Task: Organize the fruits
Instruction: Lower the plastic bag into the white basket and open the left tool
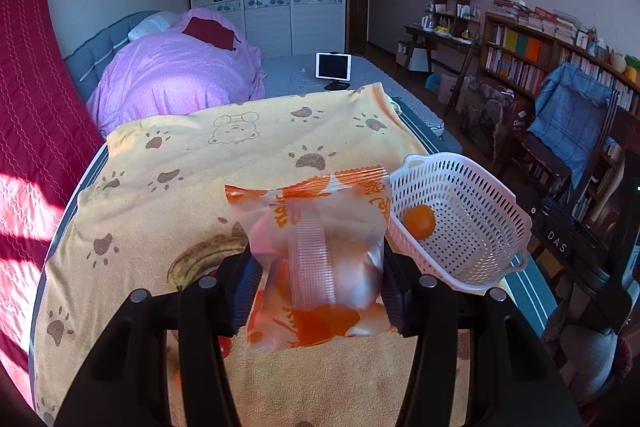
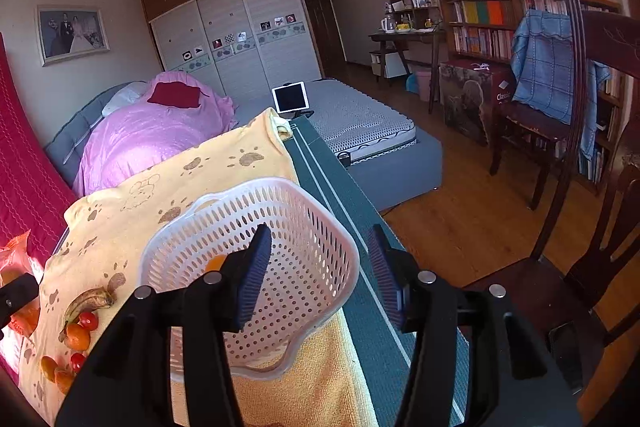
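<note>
- One small orange [image 1: 419,221] already in the white perforated basket [image 1: 480,227], resting against its near wall.
- Left on the yellow paw-print towel [image 2: 224,167]: a spotted banana [image 2: 89,301], two cherry tomatoes [image 2: 88,320] and several little oranges [image 2: 77,337], clustered near the towel's left edge.
- Judging by that, early going — most of the sorting not yet done.
- Left gripper [image 1: 316,287] clamped on a packaged fruit bag [image 1: 316,251], orange-printed and half clear, held up above the towel and just left of the basket.
- Bag upright between the blue pads [image 1: 246,291], crimped top edge level with the basket rim.
- Pointed forward along the table, basket off to the right; a short swing right looks like the way to carry the bag over the rim.
- Right gripper [image 2: 320,279] spread wide, holding nothing.
- Hovering at the basket's right side, left pad over the basket interior, right pad out over the dark table edge [image 2: 360,287].
- Touching the basket or not: cannot tell.
</note>
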Available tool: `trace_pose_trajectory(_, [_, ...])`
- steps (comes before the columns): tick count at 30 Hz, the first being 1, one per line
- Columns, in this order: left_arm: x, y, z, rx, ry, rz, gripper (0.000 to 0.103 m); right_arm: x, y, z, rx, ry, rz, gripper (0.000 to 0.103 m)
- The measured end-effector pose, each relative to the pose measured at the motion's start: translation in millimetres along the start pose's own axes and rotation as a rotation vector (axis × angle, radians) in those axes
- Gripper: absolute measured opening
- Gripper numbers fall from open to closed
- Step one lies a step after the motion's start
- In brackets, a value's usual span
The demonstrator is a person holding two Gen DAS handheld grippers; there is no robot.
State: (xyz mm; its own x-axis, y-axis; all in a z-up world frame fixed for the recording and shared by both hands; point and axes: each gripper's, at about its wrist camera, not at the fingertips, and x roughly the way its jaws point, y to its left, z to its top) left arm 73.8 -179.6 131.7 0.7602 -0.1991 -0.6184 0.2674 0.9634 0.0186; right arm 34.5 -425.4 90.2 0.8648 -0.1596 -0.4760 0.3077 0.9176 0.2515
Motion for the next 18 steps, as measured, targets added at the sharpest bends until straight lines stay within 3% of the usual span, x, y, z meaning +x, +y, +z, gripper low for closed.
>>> trace_pose_trajectory(18, [56.3,-69.3,29.9,0.088,0.056,-0.159,0.053,10.2,-18.6,-3.4,0.074,-0.008,-0.058,0.052])
